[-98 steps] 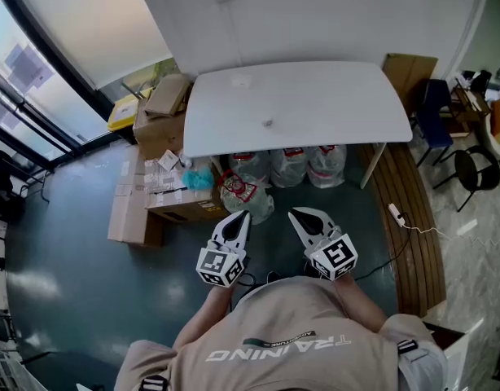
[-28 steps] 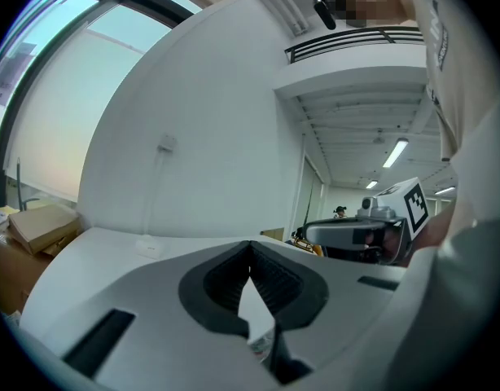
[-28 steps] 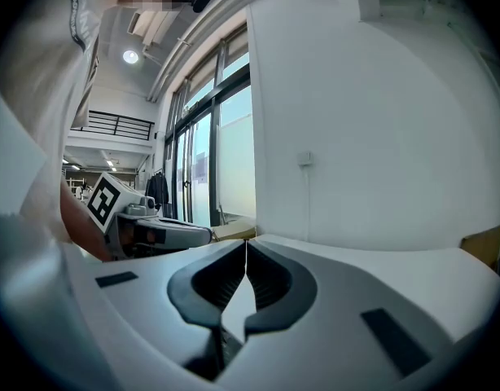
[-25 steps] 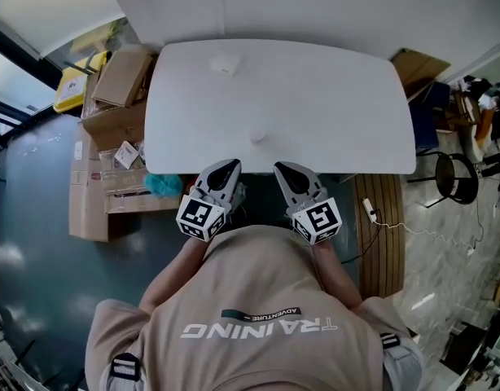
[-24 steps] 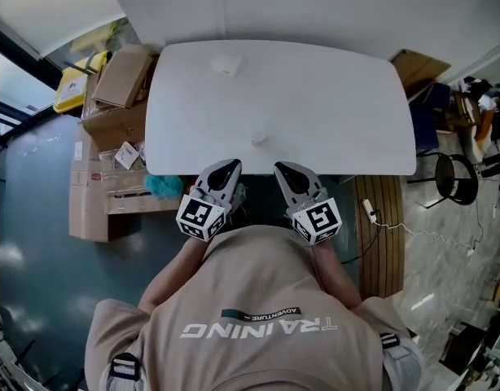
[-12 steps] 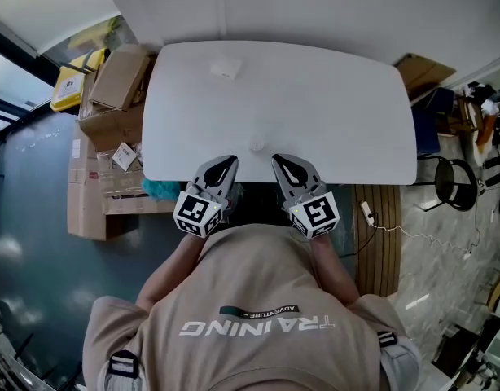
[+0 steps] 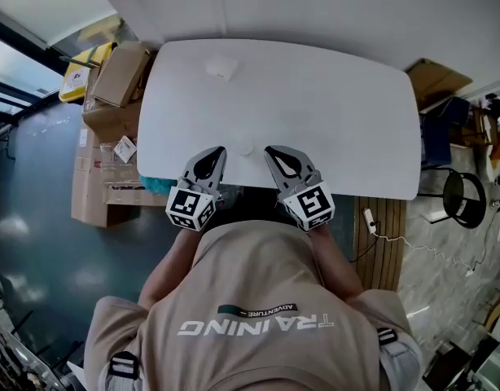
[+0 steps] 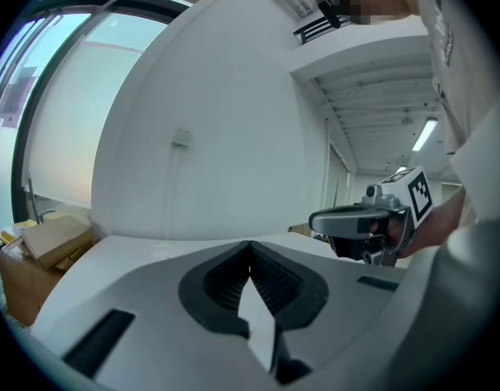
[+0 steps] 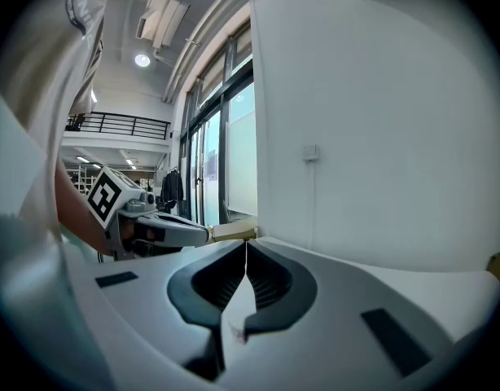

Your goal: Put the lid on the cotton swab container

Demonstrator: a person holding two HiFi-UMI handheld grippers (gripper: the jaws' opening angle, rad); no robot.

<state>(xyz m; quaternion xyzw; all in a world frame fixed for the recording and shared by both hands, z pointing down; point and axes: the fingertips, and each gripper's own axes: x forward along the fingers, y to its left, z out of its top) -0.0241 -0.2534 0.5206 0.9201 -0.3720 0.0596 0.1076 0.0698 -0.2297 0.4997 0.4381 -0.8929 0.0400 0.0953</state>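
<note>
White tabletop [image 7: 331,104] is seen across the middle of the head view, with cardboard boxes [image 7: 120,72] stacked off its left edge. The left gripper [image 7: 214,155] and right gripper [image 7: 272,153] are held side by side over the table's lower edge. In each gripper view the jaws are shown pressed together with nothing between them. A pale squarish item [image 7: 221,68] is set at the table's upper left, well apart from a small round item [image 7: 244,149] lying near the lower edge between the two gripper tips. Which is the cotton swab container and which the lid cannot be told at this size. The task is judged not yet begun. For it to be done well, the jaws would need to be opened before the reach and the lid taken by its rim and kept level. The container should be steadied by the other gripper, and the lid centred before being pressed down
</note>
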